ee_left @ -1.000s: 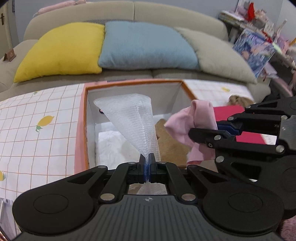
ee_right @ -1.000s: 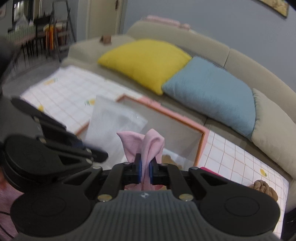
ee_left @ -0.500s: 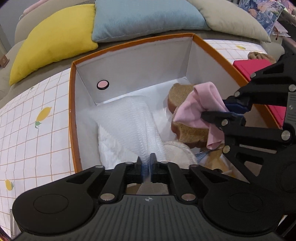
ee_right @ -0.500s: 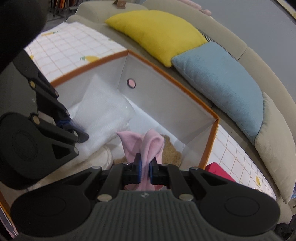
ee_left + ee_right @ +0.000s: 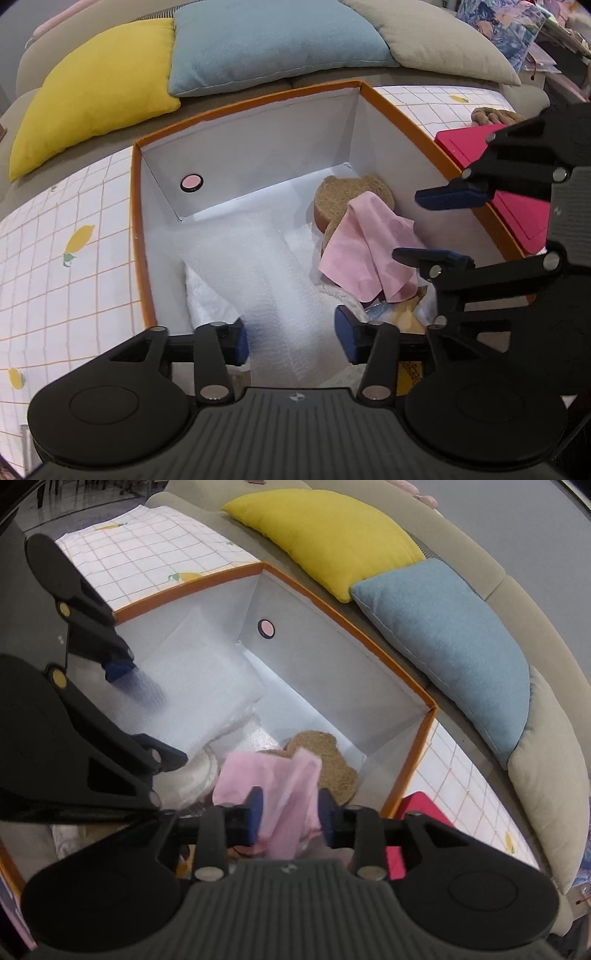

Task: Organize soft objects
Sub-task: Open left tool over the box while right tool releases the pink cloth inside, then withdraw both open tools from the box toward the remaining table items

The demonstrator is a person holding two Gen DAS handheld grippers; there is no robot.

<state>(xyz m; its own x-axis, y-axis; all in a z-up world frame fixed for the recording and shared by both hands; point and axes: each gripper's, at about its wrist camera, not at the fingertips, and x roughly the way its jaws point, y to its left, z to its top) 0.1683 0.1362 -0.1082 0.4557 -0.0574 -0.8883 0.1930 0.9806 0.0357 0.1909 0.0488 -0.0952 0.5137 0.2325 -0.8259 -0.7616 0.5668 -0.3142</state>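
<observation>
An orange-rimmed white box (image 5: 137,236) stands on the checked cloth. My left gripper (image 5: 291,339) is open over its near end, above a white bubble-wrap sheet (image 5: 258,273) that lies loose inside. My right gripper (image 5: 290,812) is open, its jaws either side of a pink cloth (image 5: 273,779) that rests in the box. The pink cloth (image 5: 369,254) drapes over a brown toast-shaped plush (image 5: 340,192). In the right wrist view the bubble wrap (image 5: 195,686) and the plush (image 5: 332,764) lie on the box floor, and the box rim (image 5: 369,635) runs behind them.
A sofa behind holds a yellow cushion (image 5: 92,88), a blue cushion (image 5: 273,40) and a grey cushion (image 5: 436,40). A red flat item (image 5: 517,214) lies right of the box. A brown plush (image 5: 495,114) sits beyond it. White fluffy things lie in the box.
Both grippers have opened. The bubble wrap has dropped from the left gripper and the pink cloth from the right gripper; both now lie in the box.
</observation>
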